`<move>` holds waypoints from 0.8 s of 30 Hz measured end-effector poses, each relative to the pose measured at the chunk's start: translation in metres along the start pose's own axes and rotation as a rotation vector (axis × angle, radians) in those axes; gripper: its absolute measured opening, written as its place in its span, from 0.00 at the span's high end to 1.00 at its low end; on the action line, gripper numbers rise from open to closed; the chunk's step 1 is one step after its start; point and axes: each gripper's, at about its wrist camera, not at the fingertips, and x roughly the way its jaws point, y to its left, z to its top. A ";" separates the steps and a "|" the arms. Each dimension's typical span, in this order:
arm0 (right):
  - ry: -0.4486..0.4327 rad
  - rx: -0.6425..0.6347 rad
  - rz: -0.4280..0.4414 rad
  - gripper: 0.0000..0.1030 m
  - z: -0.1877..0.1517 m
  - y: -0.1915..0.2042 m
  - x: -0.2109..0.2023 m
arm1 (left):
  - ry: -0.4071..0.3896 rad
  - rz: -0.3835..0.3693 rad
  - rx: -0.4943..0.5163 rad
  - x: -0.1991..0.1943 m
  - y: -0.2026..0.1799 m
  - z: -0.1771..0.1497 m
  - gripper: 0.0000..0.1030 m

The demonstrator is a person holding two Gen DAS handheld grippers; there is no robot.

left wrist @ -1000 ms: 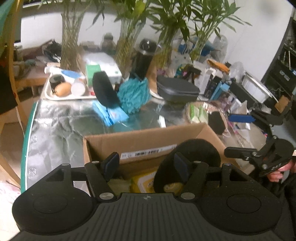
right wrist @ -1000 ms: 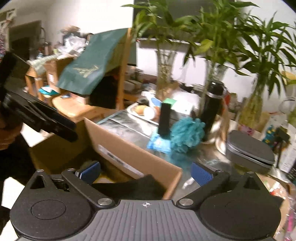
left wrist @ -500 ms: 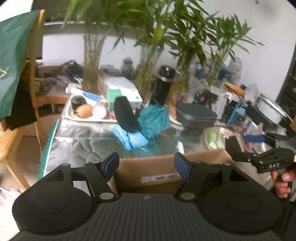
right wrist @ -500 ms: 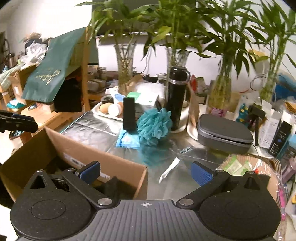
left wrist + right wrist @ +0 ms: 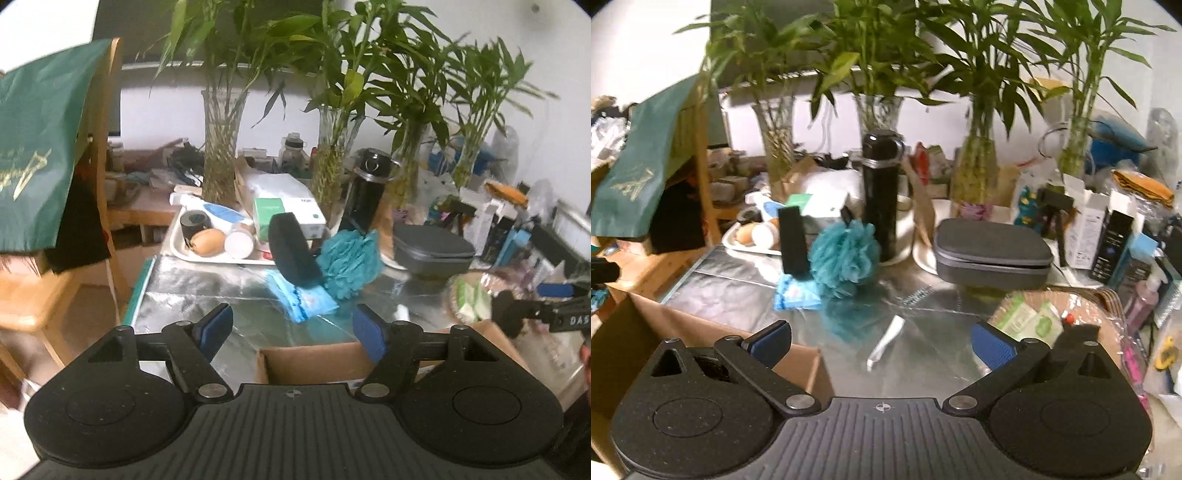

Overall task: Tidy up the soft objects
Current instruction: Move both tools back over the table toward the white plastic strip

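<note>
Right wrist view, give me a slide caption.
Open right tool faces teal mesh bath pouf on silver foil table.

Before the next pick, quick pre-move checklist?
1. Left gripper empty: ok; its jaws have just been opening, nothing between them.
2. Right gripper jaws open, empty: ok.
3. Teal bath pouf in plain sight on the foil-covered table: ok.
4. Pouf free of neighbours: not ok, black sponge and blue cloth sit against it.
5. Cardboard box near both grippers: ok.
6. Room left in the box: cannot tell.
</note>
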 end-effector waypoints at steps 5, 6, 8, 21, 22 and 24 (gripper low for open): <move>0.004 -0.006 -0.007 0.00 0.005 -0.002 0.005 | -0.016 -0.010 0.017 0.008 0.003 0.006 0.31; 0.003 -0.008 -0.008 0.00 0.006 -0.003 0.007 | -0.016 -0.011 0.022 0.011 0.003 0.009 0.31; 0.007 -0.012 -0.013 0.00 0.009 -0.003 0.012 | -0.033 0.007 0.054 0.017 0.001 0.012 0.31; 0.037 -0.025 0.002 0.00 0.030 -0.007 0.051 | -0.004 0.014 0.099 0.058 0.014 0.033 0.31; 0.040 -0.027 0.001 0.00 0.031 -0.007 0.054 | 0.000 0.018 0.103 0.061 0.014 0.034 0.31; 0.047 -0.026 0.013 0.00 0.033 -0.008 0.062 | 0.005 0.027 0.118 0.068 0.016 0.035 0.31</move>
